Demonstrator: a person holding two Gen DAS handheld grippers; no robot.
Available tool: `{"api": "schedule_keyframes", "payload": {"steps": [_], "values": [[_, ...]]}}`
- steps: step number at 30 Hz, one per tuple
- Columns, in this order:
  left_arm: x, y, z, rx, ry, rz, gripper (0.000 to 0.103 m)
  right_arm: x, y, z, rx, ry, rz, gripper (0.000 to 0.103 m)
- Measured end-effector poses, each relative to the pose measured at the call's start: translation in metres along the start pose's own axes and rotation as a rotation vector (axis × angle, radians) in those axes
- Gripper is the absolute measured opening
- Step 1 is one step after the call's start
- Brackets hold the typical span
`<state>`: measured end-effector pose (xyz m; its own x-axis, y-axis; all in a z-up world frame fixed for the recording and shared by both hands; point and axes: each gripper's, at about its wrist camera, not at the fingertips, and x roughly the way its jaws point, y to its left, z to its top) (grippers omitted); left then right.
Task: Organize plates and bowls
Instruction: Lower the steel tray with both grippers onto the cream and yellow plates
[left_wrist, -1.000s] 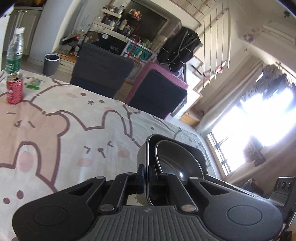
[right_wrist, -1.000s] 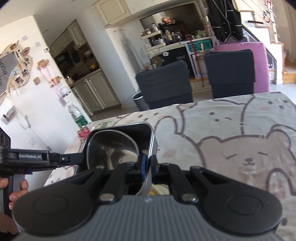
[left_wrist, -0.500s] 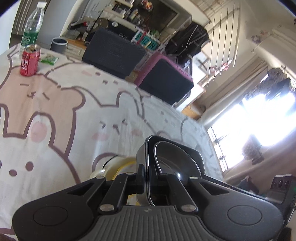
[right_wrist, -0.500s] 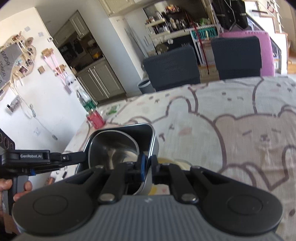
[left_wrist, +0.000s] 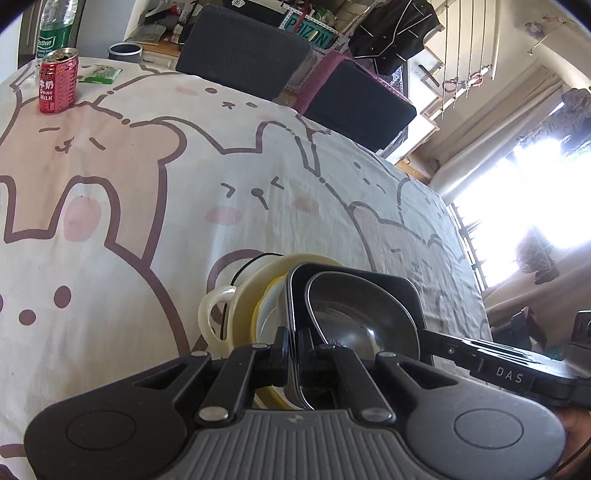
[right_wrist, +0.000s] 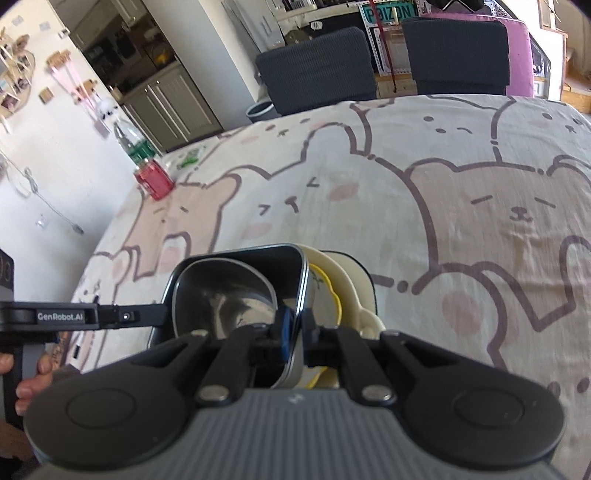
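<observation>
Both grippers pinch opposite rims of the black tray (left_wrist: 354, 280): left gripper (left_wrist: 293, 354), right gripper (right_wrist: 293, 332). A steel bowl (left_wrist: 362, 317) sits inside it. Beneath, mostly hidden, lies a cream dish (left_wrist: 236, 295). Only the right view shows a hand (right_wrist: 26, 384).

- Black square dish (left_wrist: 376, 284) with a shiny steel bowl (left_wrist: 362, 321) inside.
- Cream handled dish (left_wrist: 229, 306) and a yellow-rimmed white plate (left_wrist: 267, 306) beneath.
- Pale tablecloth (left_wrist: 184, 177), pink and beige bears outlined in brown.
- Red can (left_wrist: 58, 85) near the tabletop's far left corner.
- Green-labelled clear bottle (left_wrist: 55, 26) behind.
</observation>
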<state>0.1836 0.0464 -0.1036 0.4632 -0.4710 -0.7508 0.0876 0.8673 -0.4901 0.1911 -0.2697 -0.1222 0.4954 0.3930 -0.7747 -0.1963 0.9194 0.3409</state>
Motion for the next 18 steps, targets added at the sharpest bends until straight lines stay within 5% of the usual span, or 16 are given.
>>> {"api": "schedule_keyframes", "payload": {"steps": [18], "values": [[0.013,-0.002,0.002,0.003,0.017,0.046,0.005,0.017,0.006,0.003,-0.027,0.043,-0.057,0.008]]}}
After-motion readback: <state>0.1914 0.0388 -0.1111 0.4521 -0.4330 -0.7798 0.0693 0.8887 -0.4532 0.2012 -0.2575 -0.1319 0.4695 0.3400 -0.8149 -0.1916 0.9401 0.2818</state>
